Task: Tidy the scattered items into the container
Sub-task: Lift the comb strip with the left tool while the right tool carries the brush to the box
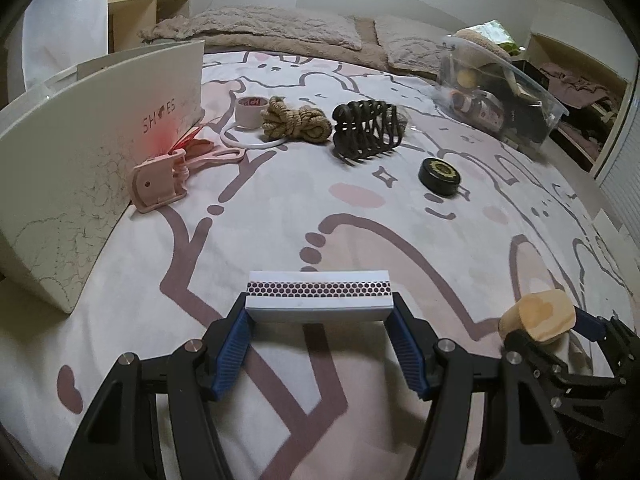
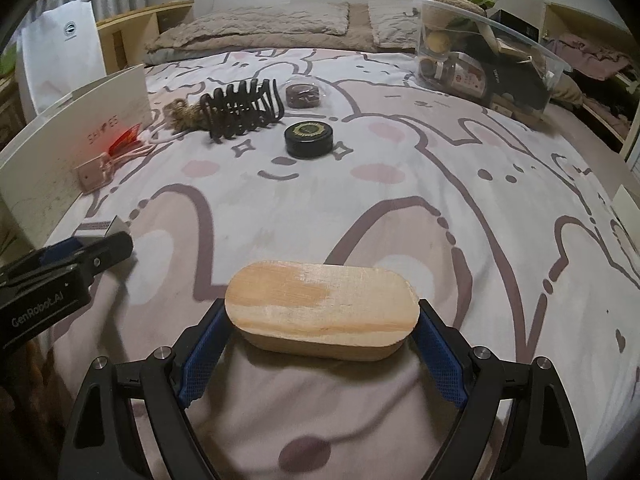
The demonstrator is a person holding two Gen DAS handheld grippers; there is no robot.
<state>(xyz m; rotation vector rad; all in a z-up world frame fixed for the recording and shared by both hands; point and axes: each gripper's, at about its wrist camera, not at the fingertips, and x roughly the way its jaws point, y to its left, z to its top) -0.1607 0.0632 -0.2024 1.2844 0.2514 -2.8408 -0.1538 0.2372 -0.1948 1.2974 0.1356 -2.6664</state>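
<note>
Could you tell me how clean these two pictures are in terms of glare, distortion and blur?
Left wrist view: a red glare spot sits on the shoe box, and the fisheye bows its edges. Right wrist view: the same red flare shows, the room looks dim, and the wooden block stays sharp.

shoe box (image 1: pixel 96 152): "SHOES" | left claw (image 2: pixel 102 236) body: "GenRobot.AI" | other labels: unreadable

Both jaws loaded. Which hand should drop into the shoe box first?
Left, probably. The left gripper, shut on the matchbox, is nearer the white shoe box at the bed's left edge. The right gripper, holding the wooden block, would have to cross past it.
</note>
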